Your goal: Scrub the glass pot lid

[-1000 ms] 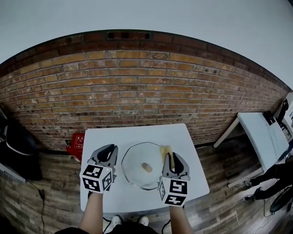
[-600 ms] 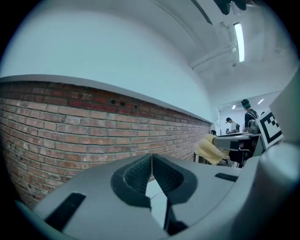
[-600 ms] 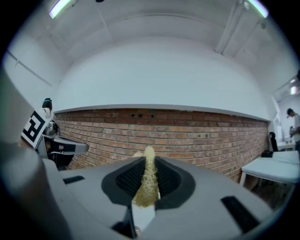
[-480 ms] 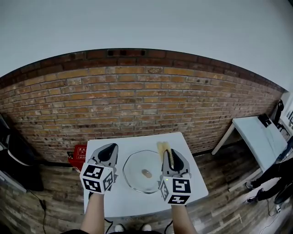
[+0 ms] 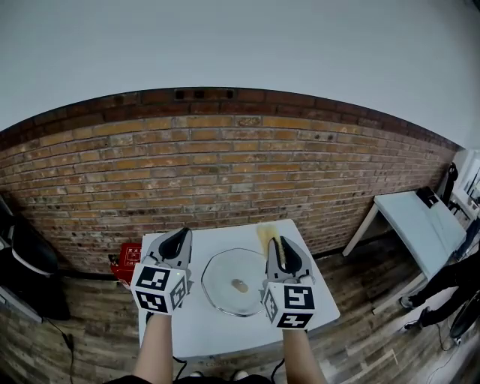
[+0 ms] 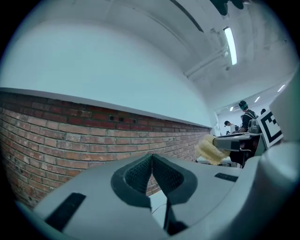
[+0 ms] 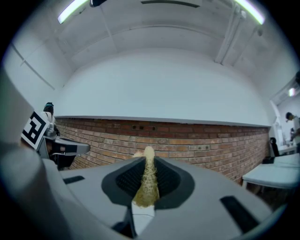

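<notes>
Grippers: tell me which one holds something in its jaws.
The right gripper: its jaws clamp a yellow sponge. The left gripper has its jaws shut together on nothing.

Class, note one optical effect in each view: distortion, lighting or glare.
Head view: fisheye bends the brick wall into an arch. Left gripper view: dark rounded corners; a ceiling strip light glares white. Right gripper view: strip lights bow along the rim; the sponge in the right tongs is evenly lit.

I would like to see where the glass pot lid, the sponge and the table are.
glass pot lid point(image 5: 240, 286): head view, on its centre knob.
sponge point(image 7: 148, 180): right gripper view, on the squeezed middle.
table point(image 5: 225, 334): head view, on the bare front part.
</notes>
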Tool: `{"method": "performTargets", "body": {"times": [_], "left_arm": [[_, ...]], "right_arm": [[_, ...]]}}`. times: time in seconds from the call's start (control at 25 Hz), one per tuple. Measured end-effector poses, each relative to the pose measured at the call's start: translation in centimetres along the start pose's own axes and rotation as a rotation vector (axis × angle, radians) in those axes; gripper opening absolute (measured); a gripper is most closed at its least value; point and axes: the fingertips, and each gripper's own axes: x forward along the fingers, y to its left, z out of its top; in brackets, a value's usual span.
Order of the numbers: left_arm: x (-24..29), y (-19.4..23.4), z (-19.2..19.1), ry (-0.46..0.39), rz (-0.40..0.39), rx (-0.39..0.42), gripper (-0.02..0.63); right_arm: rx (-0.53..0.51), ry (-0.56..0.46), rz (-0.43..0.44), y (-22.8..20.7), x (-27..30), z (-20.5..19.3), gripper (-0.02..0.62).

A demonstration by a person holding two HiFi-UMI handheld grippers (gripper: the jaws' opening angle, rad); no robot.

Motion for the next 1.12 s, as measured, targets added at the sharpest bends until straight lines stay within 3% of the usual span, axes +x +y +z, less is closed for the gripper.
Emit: {"method": "performTargets", "body": {"times": [0.88,1.12], "left_arm": [[0.4,0.4,0.8,-0.021,-0.002,0.010,0.014],[0.3,0.6,0.0,0.012,0.010,0.012,0.014]], "right_arm": [[0.001,0.003,-0.014,0.0,0.3,-0.5,0.058],[0.004,0.013,-0.009,0.1,0.4,-1.0,0.058]]}}
